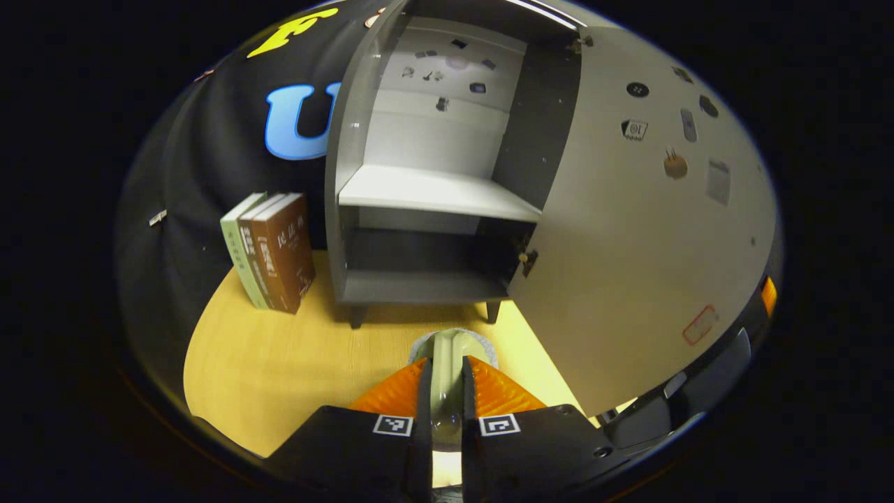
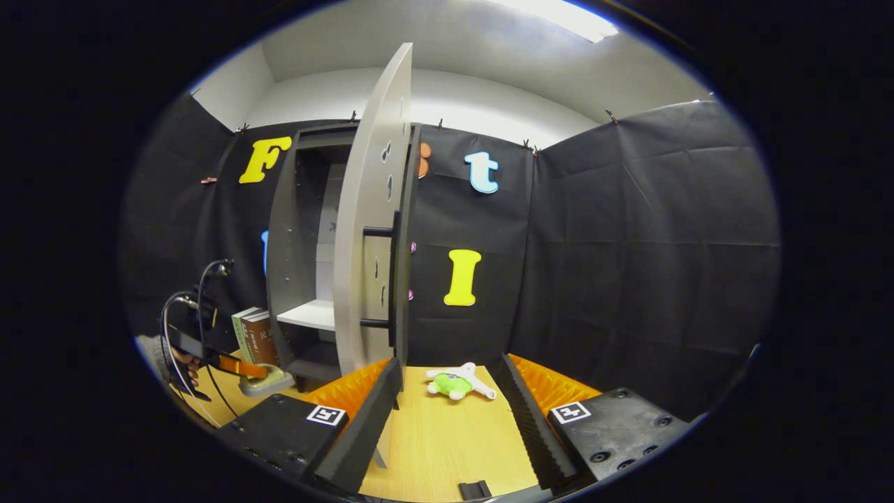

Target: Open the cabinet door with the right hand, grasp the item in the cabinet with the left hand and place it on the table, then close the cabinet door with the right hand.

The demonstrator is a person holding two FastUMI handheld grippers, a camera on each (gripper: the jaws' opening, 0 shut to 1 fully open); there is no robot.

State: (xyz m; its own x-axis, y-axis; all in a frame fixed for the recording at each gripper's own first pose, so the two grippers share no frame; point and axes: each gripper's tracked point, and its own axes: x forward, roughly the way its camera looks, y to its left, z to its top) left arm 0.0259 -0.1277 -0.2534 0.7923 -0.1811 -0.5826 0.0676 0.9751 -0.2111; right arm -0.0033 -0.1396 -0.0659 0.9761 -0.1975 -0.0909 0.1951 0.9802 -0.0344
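Nearest us in the left gripper view, the left gripper (image 1: 447, 363) is clenched on the item (image 1: 452, 344) — a pale, rounded-edged piece whose rim rises between the two fingers at 6 o'clock. From the right gripper view we see it at 8 o'clock as a low, flat-bottomed shape just at the table (image 1: 279, 363), though we cannot tell whether it rests on the wood or hangs a touch above. We judge it light and stiff, with a smooth and perhaps slippery surface. The present hold across its thin width looks sound, and it should be lowered level before letting go so that it does not tip or skate. In its own view the right gripper (image 2: 448, 363) stands released, fingers spread wide, with the near edge of the cabinet door (image 2: 363, 230) just beside its left finger and a small green-and-white plush toy (image 2: 457, 383) lying on the table between the fingers, a little farther off. Beyond, the door stands swung wide, its dark bar handle (image 2: 393, 272) at about 11 o'clock — the place to push or grip for closing. Farther on, the cabinet (image 1: 342, 175) stands open with a pale shelf (image 1: 433, 190), and a few books (image 1: 276, 251) stand at its side at 9 o'clock.
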